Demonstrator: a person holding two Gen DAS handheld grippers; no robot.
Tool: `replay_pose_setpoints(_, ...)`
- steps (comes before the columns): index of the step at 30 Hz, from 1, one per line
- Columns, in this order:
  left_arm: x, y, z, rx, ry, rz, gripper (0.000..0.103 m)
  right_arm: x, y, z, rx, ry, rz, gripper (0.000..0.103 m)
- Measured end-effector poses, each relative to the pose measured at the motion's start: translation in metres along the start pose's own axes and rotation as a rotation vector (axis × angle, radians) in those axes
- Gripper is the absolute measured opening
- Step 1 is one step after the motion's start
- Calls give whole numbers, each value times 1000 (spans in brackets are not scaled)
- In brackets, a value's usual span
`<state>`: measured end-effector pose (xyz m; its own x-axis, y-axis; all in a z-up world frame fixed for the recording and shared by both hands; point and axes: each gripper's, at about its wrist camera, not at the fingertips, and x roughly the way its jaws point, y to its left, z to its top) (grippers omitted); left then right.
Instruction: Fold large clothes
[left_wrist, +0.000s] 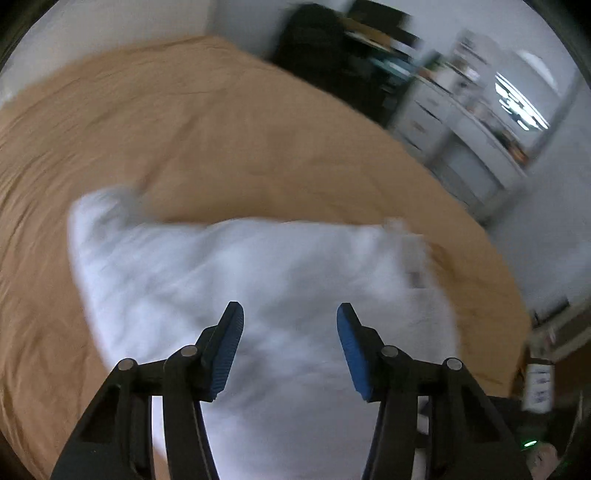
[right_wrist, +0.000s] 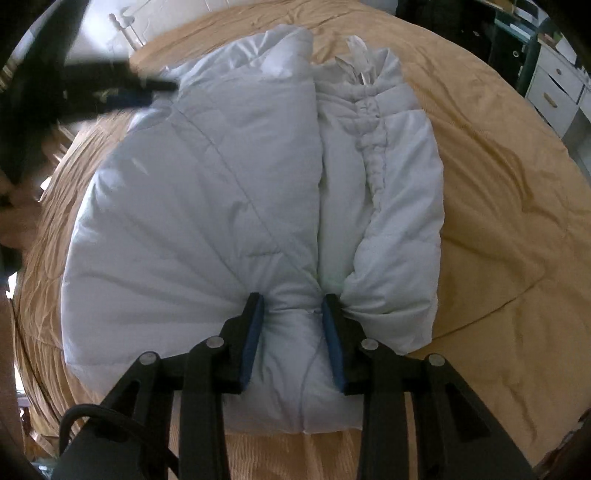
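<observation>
Your right gripper (right_wrist: 291, 306) pinches a bunched fold of the white padded jacket (right_wrist: 221, 192) at six o'clock, your left gripper (left_wrist: 290, 317) hovers unclenched above it, and the tan bedspread (left_wrist: 221, 129) stretches toward twelve.

place: bedroom | evidence: tan bedspread (left_wrist: 221, 129), white drawers (left_wrist: 424, 118)

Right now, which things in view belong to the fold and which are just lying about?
In the job:
- white puffer jacket
- right gripper, pinching a jacket fold
- left gripper, open above it
- tan bedspread beneath

Lying about:
- white drawer unit
- cluttered shelves
- dark furniture
</observation>
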<state>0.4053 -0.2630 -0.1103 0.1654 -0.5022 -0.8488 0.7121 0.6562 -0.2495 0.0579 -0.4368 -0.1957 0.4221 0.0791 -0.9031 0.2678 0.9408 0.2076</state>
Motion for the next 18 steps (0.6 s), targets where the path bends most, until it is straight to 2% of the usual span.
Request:
replay_pose_setpoints(1,13,-11,6,27,45,-9,54,1,-1,-2,-4,-6,0,34)
replay_pose_setpoints(2,33,-23,12,54,99,12,54,0,-2,-5,-7,-11,1,34)
replay_pose_setpoints(5,81,-42,25,110,167,132,53,6,-12,-12,12,-23,26,34)
replay_pose_setpoints(8,117,-41,42,82,203,161,53,11,-29,-19,50,-33,43,34)
replay_pose_setpoints(11,158,-25,55,22,285,236,49,14,-45,-22,86,-28,70,34)
replay_pose_setpoints(12,163,-22,58,9,296,249,43,15,-46,-24,75,-29,65,34)
replay_pose_setpoints(13,160,-20,61,-7,297,249,40,14,-46,-26,60,-35,51,34)
replay_pose_setpoints(14,146,-19,67,-17,267,224,32,14,-46,-27,53,-39,42,34)
replay_pose_setpoints(16,102,-10,75,-42,159,214,33,12,-50,-31,50,-40,40,34)
replay_pose_setpoints(18,43,11,73,-84,41,271,34,13,-51,-34,56,-37,50,34)
